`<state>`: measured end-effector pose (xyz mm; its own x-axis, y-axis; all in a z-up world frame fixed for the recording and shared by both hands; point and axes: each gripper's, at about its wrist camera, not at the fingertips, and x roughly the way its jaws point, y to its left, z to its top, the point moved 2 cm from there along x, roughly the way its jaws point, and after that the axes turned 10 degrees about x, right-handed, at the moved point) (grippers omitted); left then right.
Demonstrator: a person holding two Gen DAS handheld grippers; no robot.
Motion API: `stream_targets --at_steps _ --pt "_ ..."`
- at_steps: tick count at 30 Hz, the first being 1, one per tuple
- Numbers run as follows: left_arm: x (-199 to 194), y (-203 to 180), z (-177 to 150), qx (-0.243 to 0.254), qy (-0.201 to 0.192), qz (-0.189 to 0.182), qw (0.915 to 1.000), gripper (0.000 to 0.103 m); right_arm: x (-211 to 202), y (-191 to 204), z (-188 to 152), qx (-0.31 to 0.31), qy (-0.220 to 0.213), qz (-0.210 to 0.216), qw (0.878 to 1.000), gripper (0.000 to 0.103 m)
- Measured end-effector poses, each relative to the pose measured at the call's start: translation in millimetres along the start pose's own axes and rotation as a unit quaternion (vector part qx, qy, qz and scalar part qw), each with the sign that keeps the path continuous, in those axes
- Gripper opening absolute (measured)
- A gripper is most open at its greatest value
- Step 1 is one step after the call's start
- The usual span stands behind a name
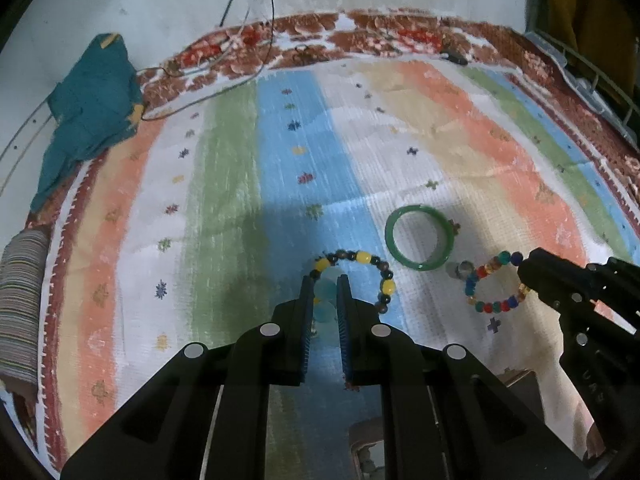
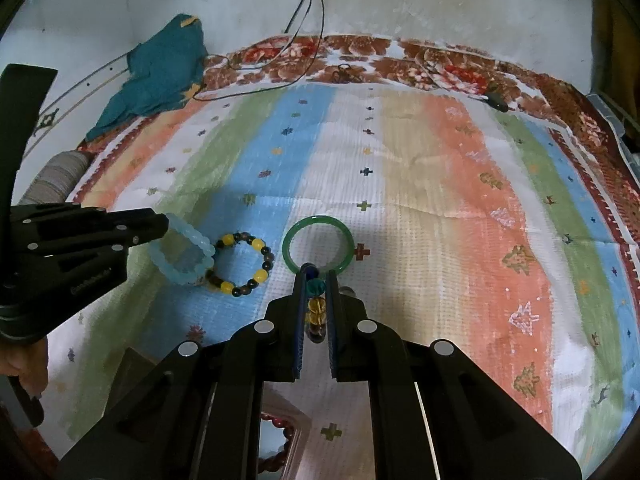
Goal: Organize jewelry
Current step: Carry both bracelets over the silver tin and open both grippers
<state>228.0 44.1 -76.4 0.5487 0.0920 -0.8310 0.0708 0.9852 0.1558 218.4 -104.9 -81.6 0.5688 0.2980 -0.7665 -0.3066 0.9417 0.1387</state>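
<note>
Jewelry lies in a loose cluster on the striped mat [image 1: 400,160], and I already have two pieces pinched. My right gripper [image 2: 316,280] is nearly closed on the multicolored bead bracelet [image 1: 494,284], amber and teal beads sitting between its pads. My left gripper [image 1: 325,286] is closed down on the pale blue bracelet [image 2: 182,252], a translucent chunky loop that touches the yellow-and-dark bead bracelet [image 2: 242,262]. I judge all three beaded ones light and floppy, strung so they sag, and the round beads can roll out of a grip, so I should pinch across the beads. Just beyond my right fingertips lies the green bangle [image 2: 318,248], flat on the mat. It looks rigid, smooth and probably breakable; I would take it across the rim. At the far edge lie a crumpled teal cloth [image 1: 92,96] and some wires [image 1: 256,8].
</note>
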Motion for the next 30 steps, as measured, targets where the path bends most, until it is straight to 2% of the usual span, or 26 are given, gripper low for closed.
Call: stream_targets --at_steps 14,18,30 --pt "-40 -6 1 -0.013 -0.071 -0.001 0.9974 0.011 -29 0 0 0.003 -0.043 0.002 0.999 0.01" --pt "-54 -9 -3 -0.012 -0.093 -0.004 0.9956 0.011 -38 0 -3 0.009 -0.048 0.019 0.999 0.01" --pt "-87 -16 -20 -0.015 -0.109 -0.032 0.9934 0.011 -64 11 -19 -0.013 -0.059 0.03 0.998 0.01"
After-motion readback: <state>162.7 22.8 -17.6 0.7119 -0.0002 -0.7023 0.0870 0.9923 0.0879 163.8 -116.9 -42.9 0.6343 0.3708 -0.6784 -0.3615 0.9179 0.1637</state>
